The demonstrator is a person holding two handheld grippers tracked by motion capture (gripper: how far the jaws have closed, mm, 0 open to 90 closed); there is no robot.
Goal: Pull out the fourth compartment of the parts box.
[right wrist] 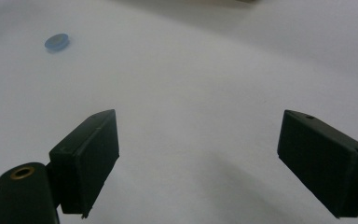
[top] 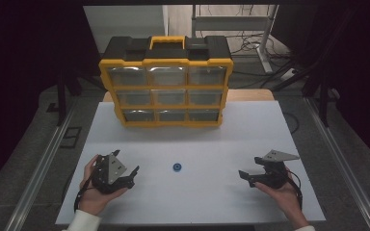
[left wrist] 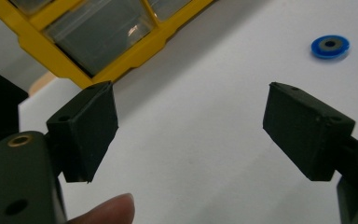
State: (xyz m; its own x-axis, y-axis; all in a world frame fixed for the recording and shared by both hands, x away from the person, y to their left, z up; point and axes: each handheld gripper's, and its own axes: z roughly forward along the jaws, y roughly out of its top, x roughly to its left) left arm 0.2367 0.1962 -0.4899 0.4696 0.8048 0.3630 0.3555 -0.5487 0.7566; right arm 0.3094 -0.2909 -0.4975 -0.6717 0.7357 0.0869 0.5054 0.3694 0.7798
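A small blue ring-shaped disc [top: 177, 167] lies flat on the white table top [top: 188, 139], midway between the two hands. It appears at the upper right in the left gripper view as the blue disc [left wrist: 330, 46] and at the upper left in the right gripper view as the blue disc [right wrist: 57, 41]. My left gripper [top: 134, 176] rests low at the front left, held in a hand, open and empty, its jaws wide apart [left wrist: 191, 135]. My right gripper [top: 247, 174] sits at the front right, also open and empty [right wrist: 198, 161], pointing toward the disc.
A yellow and black organiser case [top: 166, 82] with clear drawers stands upright at the back of the table; its lower corner shows as the yellow frame [left wrist: 51, 56]. Metal rails [top: 43, 163] run along both sides of the table. A fingertip [left wrist: 107, 212] shows below the left jaws.
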